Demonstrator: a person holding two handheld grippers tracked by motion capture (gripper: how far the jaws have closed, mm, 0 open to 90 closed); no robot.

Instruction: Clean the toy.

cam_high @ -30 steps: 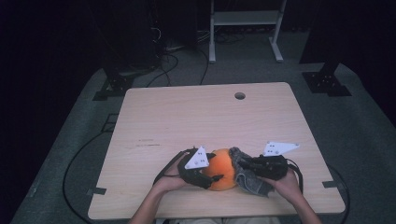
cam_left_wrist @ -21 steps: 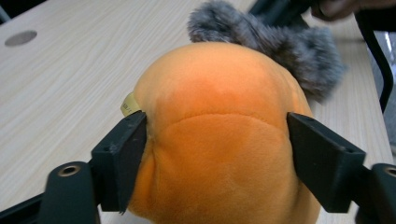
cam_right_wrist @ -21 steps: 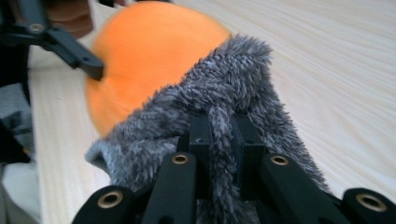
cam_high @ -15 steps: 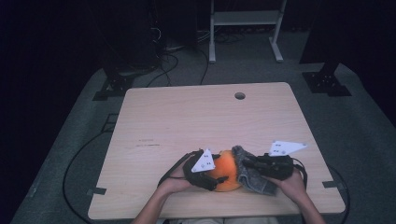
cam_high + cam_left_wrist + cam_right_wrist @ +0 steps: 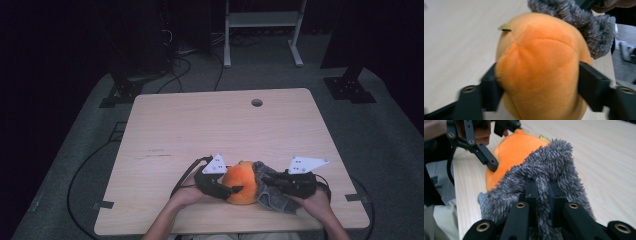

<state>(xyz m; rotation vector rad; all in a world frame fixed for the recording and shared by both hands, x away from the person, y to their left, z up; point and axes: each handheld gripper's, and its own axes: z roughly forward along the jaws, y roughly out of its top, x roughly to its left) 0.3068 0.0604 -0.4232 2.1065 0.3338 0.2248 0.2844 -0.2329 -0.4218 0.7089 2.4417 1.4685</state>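
An orange plush toy lies near the table's front edge, with a grey furry cloth wrapped over its right side. My left gripper is shut on the orange plush, its black jaws pressing into both sides. My right gripper is shut on the grey cloth, a fold of fur pinched tight between its jaws. In the right gripper view the orange plush shows behind the cloth, with the left gripper's fingers on it.
The light wooden table has a round cable hole at the back. A white frame stand and cables lie on the dark floor beyond. The person's hands hold the grippers by the front edge.
Both grippers and the plush with its cloth have shifted slightly to the right along the front edge. The grips look the same.
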